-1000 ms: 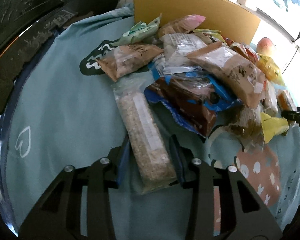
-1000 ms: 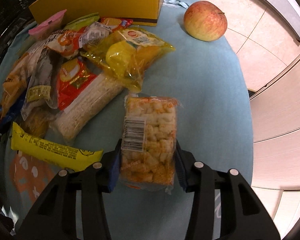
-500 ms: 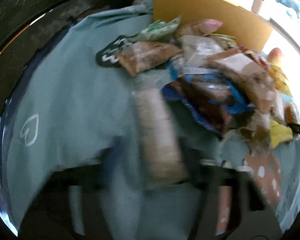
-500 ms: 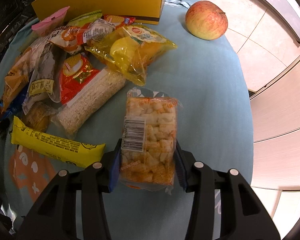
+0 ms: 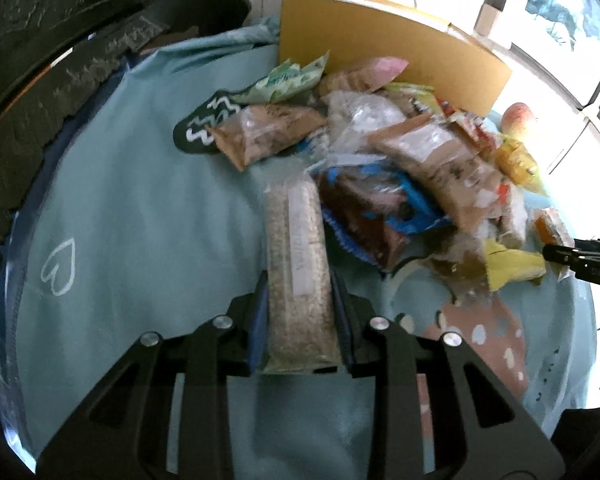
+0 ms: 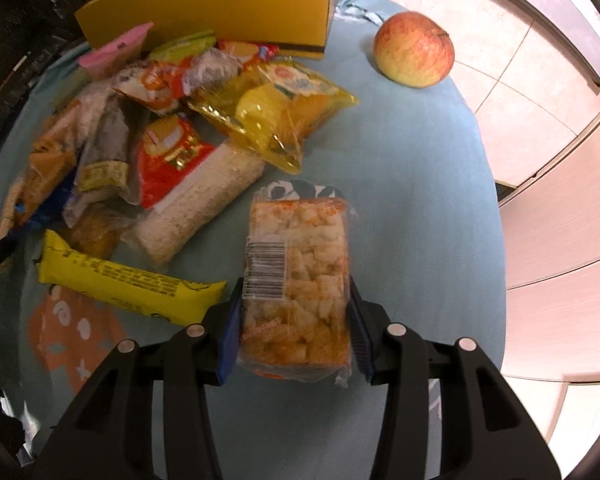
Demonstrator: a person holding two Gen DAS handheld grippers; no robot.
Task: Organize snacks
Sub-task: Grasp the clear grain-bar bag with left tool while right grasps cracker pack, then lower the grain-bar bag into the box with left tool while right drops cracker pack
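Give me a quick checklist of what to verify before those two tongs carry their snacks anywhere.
1. Left tongs closed on the long clear pack of pale oat bar: ok.
2. Right tongs closed on the clear pack of orange puffed cubes: ok.
3. Oat bar free of the snack pile: cannot tell.
4. Cubes pack apart from the yellow wrapped bar: ok.
5. Yellow cardboard box open: cannot tell.

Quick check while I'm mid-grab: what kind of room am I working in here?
Probably a home kitchen or dining area: a table under a light blue printed cloth, pale tiled floor beside it, and white cabinet doors to the right. A red-yellow apple and a heap of snack packets sit on the table.
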